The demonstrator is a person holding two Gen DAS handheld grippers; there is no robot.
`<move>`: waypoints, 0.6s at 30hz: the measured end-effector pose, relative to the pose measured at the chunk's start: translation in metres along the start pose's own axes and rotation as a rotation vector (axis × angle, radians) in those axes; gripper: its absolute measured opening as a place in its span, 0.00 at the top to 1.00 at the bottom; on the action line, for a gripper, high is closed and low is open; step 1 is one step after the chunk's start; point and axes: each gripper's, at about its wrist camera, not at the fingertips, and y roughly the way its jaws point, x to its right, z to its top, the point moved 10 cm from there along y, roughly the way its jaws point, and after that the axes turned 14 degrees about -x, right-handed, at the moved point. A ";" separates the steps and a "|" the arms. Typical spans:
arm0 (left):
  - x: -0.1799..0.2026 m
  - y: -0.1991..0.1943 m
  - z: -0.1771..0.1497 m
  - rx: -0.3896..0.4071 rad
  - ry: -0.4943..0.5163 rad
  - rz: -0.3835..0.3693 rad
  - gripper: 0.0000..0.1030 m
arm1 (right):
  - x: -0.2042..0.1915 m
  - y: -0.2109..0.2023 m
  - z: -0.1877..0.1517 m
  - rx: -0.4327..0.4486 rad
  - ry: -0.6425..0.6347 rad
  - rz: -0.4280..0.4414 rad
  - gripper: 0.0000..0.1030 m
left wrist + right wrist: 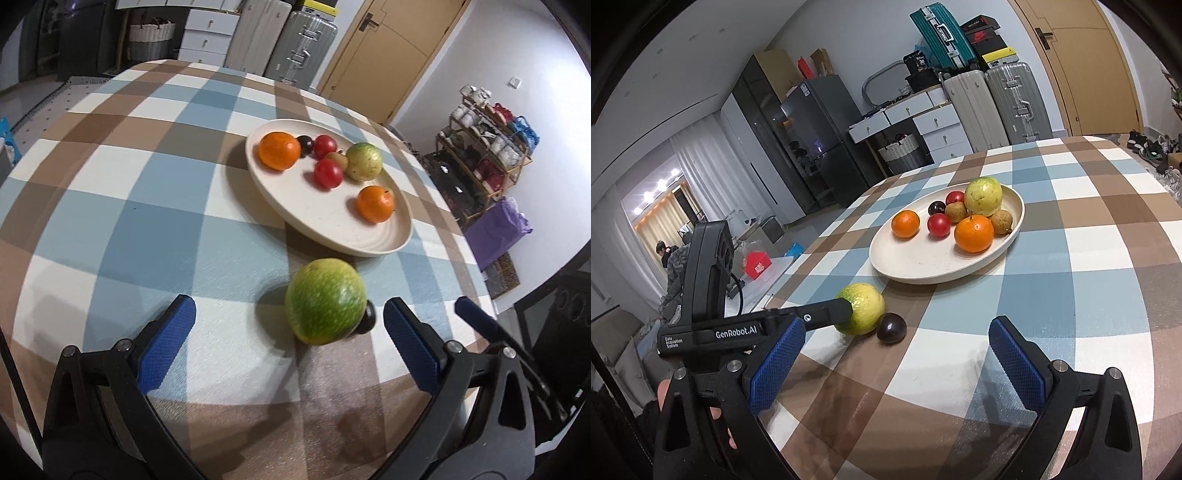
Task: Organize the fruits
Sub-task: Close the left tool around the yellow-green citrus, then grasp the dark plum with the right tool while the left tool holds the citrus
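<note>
A cream plate [369, 248] on the checked tablecloth holds two oranges [279, 150], two red fruits [328, 173], a yellow-green guava [364, 161] and small dark and brown fruits. In front of the plate lie a large green fruit [325, 301] and a dark plum [367, 319] touching it. My left gripper [290, 302] is open, with the green fruit between its blue pads [166, 343]. In the right wrist view my right gripper [897, 326] is open, with the dark plum [892, 328] just ahead of its gap. The left gripper's finger [827, 314] reaches the green fruit [862, 308].
The table's near edge curves close below both grippers. A hand [665, 391] holds the left gripper's body. Suitcases [997, 103], white drawers [934, 125] and a door stand beyond the far edge. A shoe rack [487, 147] is off to the right.
</note>
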 end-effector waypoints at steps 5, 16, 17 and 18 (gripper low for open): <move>0.009 0.006 0.002 -0.029 0.021 -0.070 0.28 | 0.003 0.001 0.000 -0.004 0.009 0.011 0.01; 0.014 0.010 0.002 -0.065 0.036 -0.178 0.56 | 0.004 0.003 -0.001 -0.012 0.012 0.011 0.01; 0.013 0.010 0.002 -0.063 0.033 -0.177 0.56 | 0.004 0.003 -0.001 -0.011 0.011 0.011 0.01; 0.011 0.009 0.002 -0.060 0.029 -0.173 0.56 | 0.004 0.003 -0.001 -0.012 0.011 0.009 0.01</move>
